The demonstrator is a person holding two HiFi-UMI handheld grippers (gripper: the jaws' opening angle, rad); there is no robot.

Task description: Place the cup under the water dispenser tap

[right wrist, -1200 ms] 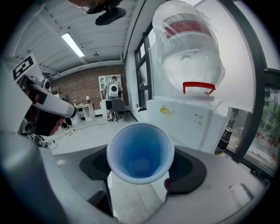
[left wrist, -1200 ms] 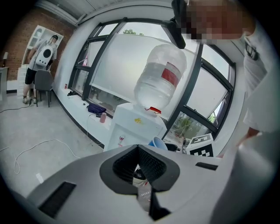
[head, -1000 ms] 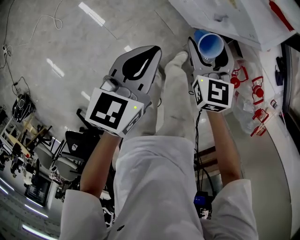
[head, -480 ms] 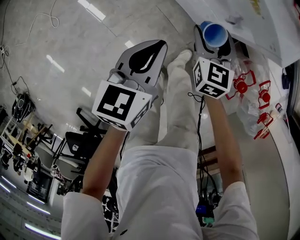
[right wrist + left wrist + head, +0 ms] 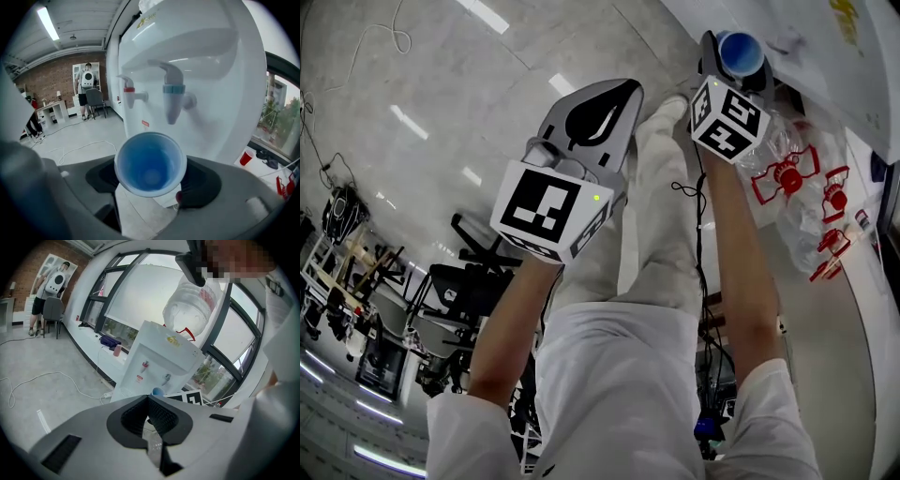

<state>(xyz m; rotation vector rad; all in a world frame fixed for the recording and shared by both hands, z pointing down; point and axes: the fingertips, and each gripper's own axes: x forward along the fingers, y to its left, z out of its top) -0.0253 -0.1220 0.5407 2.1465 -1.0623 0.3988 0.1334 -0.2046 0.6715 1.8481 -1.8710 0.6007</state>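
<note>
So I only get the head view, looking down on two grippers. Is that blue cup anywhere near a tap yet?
Observer: Yes. In the right gripper view the blue cup shows just below the blue tap of the water dispenser.
Operator: Only one tap?
Observer: Two; a red tap sits to its left.
Operator: Is the cup actually gripped?
Observer: Yes, the right gripper has its jaws against the cup's sides.

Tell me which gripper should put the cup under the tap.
Right. The right gripper holds the cup close in front of the blue tap; the left gripper is shut, empty and farther back.
</note>
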